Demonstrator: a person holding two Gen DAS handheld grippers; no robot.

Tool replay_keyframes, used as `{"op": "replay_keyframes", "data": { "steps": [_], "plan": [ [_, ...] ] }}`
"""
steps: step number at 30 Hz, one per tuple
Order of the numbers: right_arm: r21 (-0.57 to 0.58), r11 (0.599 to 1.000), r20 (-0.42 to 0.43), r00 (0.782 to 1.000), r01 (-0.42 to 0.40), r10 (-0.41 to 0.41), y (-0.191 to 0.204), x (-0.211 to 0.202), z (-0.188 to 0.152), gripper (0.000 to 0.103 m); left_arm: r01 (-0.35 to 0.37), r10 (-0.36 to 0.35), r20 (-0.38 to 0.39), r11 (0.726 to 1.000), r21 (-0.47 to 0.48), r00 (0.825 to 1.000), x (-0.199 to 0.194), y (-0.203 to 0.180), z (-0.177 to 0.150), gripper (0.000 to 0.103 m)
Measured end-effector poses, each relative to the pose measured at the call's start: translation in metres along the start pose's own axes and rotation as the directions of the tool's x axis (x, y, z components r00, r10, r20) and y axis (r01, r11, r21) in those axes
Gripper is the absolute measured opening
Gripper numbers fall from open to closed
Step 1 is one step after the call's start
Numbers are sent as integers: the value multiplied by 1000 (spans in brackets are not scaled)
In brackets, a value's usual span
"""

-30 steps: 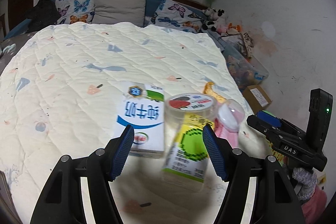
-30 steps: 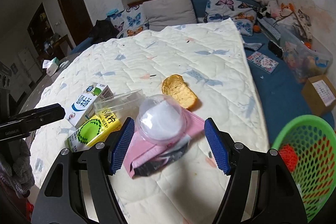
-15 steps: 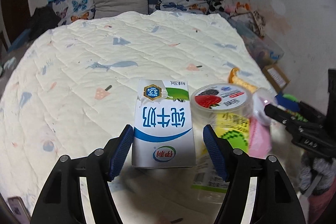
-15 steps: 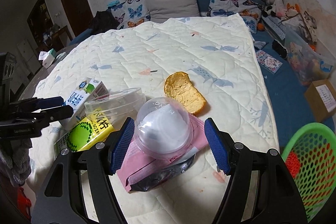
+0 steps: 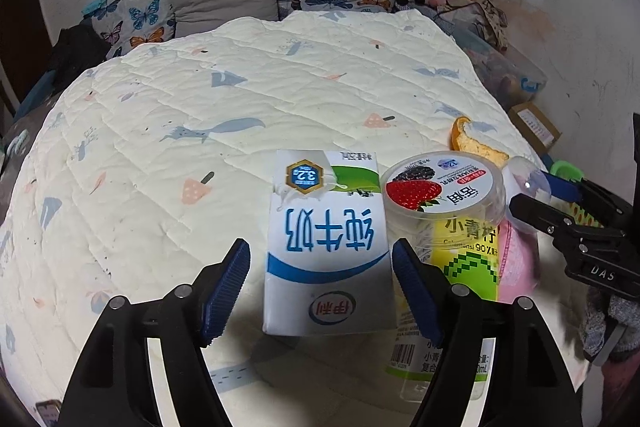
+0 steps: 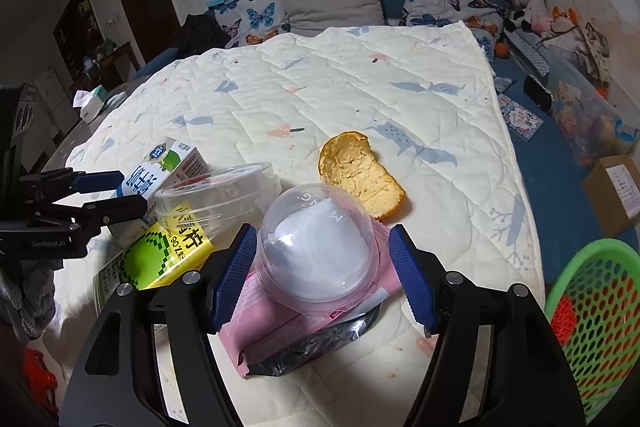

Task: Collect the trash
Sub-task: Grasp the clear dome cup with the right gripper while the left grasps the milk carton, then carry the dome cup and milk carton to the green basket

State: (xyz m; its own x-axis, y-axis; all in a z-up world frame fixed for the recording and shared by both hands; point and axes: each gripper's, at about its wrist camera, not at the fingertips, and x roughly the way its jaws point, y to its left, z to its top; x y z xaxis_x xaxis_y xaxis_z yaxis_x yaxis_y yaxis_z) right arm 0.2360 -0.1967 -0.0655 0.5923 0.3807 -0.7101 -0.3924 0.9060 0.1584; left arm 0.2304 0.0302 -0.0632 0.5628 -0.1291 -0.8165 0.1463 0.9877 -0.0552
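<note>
Left wrist view: your left gripper (image 5: 320, 279) hangs over the milk carton (image 5: 326, 247), jaws opening, one blue pad on each side of the carton's near end and neither pad pressing it. The carton lies flat on the quilt (image 5: 240, 75), print upside down to you. Just right of the carton stands a clear yogurt cup (image 5: 442, 187) with a strawberry lid, sitting on a yellow-green juice bottle (image 5: 464, 263) that lies on its side. Right of the bottle, a pink wrapper (image 5: 518, 259). Beyond the cup, further from the carton, a piece of bread (image 5: 474, 143). Your right gripper (image 5: 548, 195) shows at the right edge, reaching in toward a clear dome lid (image 5: 528, 179).

Right wrist view: your right gripper (image 6: 322, 267) straddles the clear dome lid (image 6: 320, 247), jaws closing, gaps visible between both pads and the dome, nothing gripped. The dome rests on the pink wrapper (image 6: 272, 319), which has a dark foil end. Taking the dome as landmark: bread (image 6: 360, 175) just beyond it, yogurt cup (image 6: 216, 195) and juice bottle (image 6: 160, 255) to its left, milk carton (image 6: 160, 171) further left with your left gripper (image 6: 110, 193) around it. A green mesh basket (image 6: 592, 311) sits well right of the dome, off the quilt (image 6: 340, 87)
</note>
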Motion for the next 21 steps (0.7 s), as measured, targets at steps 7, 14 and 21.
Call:
{"op": "replay_keyframes", "data": {
  "steps": [7,14,21],
  "plan": [
    [-1,1000,0,1000,-1,1,1,2,1,65,-14,16,-29,999,35,999,15,-2,6,71],
    [-27,999,6,1000,18,-17,5,5,2,60,4,-3,-40,1000,31,999,23,0,6,61],
    [-34,999,37,999,17,-16,8,-6,0,59,-3,3,-8,1000,9,1000,13,4,2,60]
  ]
}}
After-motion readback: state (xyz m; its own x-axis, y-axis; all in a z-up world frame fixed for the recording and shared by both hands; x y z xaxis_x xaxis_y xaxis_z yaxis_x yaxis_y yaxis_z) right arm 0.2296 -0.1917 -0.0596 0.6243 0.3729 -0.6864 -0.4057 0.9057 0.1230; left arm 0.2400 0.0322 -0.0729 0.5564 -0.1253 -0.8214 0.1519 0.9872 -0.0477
